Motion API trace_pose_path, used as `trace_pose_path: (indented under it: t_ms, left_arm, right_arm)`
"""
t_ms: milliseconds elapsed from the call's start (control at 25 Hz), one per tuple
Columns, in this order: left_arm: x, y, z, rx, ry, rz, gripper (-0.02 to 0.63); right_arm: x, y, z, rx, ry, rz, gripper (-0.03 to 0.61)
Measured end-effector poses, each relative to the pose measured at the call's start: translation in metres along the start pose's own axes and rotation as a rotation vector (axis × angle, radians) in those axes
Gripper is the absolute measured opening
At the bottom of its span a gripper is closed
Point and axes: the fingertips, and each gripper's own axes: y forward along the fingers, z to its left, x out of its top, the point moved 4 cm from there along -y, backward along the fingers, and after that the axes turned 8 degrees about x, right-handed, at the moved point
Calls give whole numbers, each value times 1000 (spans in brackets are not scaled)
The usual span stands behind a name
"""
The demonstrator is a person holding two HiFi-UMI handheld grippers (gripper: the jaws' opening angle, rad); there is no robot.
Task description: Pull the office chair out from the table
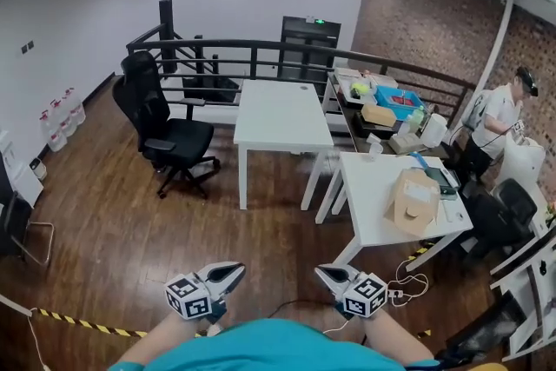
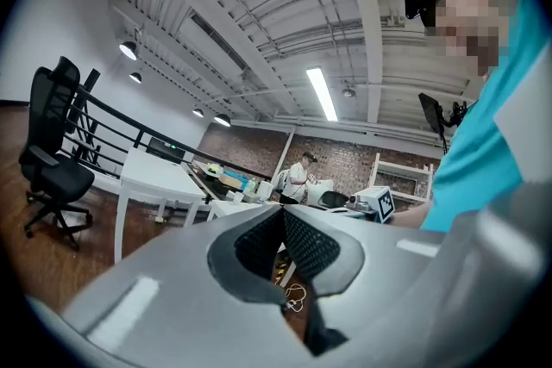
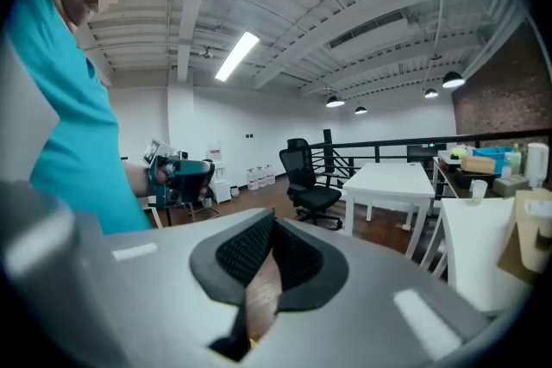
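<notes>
A black office chair (image 1: pixel 161 125) stands on the wooden floor to the left of a white table (image 1: pixel 281 112), apart from it. It also shows far off as the chair (image 2: pixel 53 152) in the left gripper view and the chair (image 3: pixel 309 182) in the right gripper view. Both grippers hang low at the bottom of the head view, close to the person's body and far from the chair. My left gripper (image 1: pixel 234 270) is shut and holds nothing. My right gripper (image 1: pixel 323 273) is likewise shut and empty, its tip pointing toward the left one.
A second white table (image 1: pixel 382 192) carries a cardboard box (image 1: pixel 413 198). A cluttered bench (image 1: pixel 375 104) stands behind it. A black railing (image 1: pixel 261 56) runs along the back. A person (image 1: pixel 499 119) stands at far right. Yellow-black tape (image 1: pixel 82 324) and a cable (image 1: pixel 408 284) lie on the floor.
</notes>
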Motion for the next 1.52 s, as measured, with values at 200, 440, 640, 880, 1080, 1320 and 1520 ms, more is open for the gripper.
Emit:
trace_pose_path:
  t_ms: [200, 440, 640, 880, 1080, 1320, 1520]
  left_arm:
    - [-13, 25, -31, -7, 48, 35, 23]
    - [-4, -2, -31, -15, 55, 36, 23]
    - [11, -43, -10, -22, 81, 42, 23]
    - [17, -81, 22, -4, 76, 31, 23]
    - [20, -91, 25, -3, 29, 20, 23]
    - [20, -94, 25, -5, 28, 8, 23]
    - [17, -93, 30, 0, 62, 14, 23]
  right_arm:
    - [-18, -32, -20, -24, 54, -16, 3]
    - [-7, -17, 9, -11, 62, -46, 3]
    - [-5, 22, 38, -19, 95, -93, 3]
    - [2, 50, 43, -82, 113, -121, 3]
    - [11, 55, 50, -94, 74, -97, 3]
    - [12, 61, 53, -80, 55, -77, 3]
    - [12, 68, 47, -67, 35, -59, 3]
